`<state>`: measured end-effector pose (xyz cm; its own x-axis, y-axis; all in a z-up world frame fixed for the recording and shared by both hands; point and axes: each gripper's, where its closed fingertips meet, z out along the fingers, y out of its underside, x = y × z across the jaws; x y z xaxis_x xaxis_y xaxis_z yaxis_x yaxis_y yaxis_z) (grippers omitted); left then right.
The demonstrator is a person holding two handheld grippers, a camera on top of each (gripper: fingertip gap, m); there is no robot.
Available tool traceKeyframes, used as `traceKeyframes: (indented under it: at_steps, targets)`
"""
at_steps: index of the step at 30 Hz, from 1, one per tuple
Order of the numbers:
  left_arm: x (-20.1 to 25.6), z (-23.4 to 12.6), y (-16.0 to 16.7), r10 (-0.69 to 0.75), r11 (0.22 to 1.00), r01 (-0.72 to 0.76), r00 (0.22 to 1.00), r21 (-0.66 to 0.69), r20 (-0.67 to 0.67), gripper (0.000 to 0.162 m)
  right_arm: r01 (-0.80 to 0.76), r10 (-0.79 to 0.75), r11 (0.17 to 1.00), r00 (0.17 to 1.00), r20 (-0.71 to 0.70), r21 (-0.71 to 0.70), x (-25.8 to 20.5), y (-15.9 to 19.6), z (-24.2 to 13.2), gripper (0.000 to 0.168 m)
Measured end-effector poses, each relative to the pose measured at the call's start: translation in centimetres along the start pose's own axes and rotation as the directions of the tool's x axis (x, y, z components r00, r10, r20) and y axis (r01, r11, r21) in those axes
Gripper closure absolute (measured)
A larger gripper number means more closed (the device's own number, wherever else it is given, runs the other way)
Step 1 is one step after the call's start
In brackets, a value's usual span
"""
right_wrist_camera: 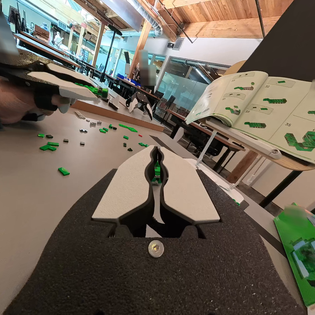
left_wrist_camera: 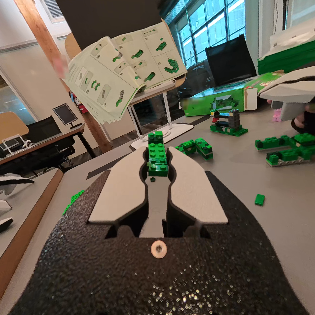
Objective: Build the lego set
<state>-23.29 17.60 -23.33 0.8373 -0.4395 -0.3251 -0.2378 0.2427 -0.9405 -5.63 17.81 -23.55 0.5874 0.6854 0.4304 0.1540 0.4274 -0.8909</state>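
Note:
My left gripper [left_wrist_camera: 157,150] is shut on a long green Lego assembly [left_wrist_camera: 157,158], which it holds above the grey table [left_wrist_camera: 221,213]. That assembly sticks out past the fingertips. In the right wrist view, my left gripper [right_wrist_camera: 98,92] shows at upper left with the green assembly [right_wrist_camera: 102,90] in it. My right gripper [right_wrist_camera: 156,149] is shut with only a thin slit at the tips. A green and grey build [right_wrist_camera: 156,173] shows through the gap below it. In the left wrist view, my right gripper [left_wrist_camera: 265,92] hovers at the far right over two green sub-builds [left_wrist_camera: 281,153].
An open instruction booklet [left_wrist_camera: 127,68] rests on a white stand at the back. A green box [left_wrist_camera: 221,100], a grey-towered build [left_wrist_camera: 228,122] and a green block [left_wrist_camera: 196,148] stand behind. Loose green and grey pieces [right_wrist_camera: 51,146] are scattered on the table's left. A green tile [left_wrist_camera: 259,199] lies near. The grippers' ends are close to 20 cm from one another. Between my left fingertips and the green tile [left_wrist_camera: 259,199] there is roughly 12 cm. My right wrist view [right_wrist_camera: 62,169] looks at it from another angle.

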Motion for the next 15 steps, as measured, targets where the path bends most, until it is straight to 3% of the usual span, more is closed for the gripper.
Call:
traceKeyframes:
  at_steps: [11,15]
  targets:
    - [0.1,0.1,0.0,-0.018,1.000,0.019,1.000,0.007,-0.019,0.143,0.024,-0.024,1.000,1.000,0.006,-0.016,-0.3,0.2,0.2,0.168]
    - [1.7,-0.1,0.1,-0.035,0.999,0.034,0.986,-0.008,-0.164,0.143,0.057,-0.055,0.998,0.992,0.115,-0.018,-2.1,-0.4,0.1,0.168]
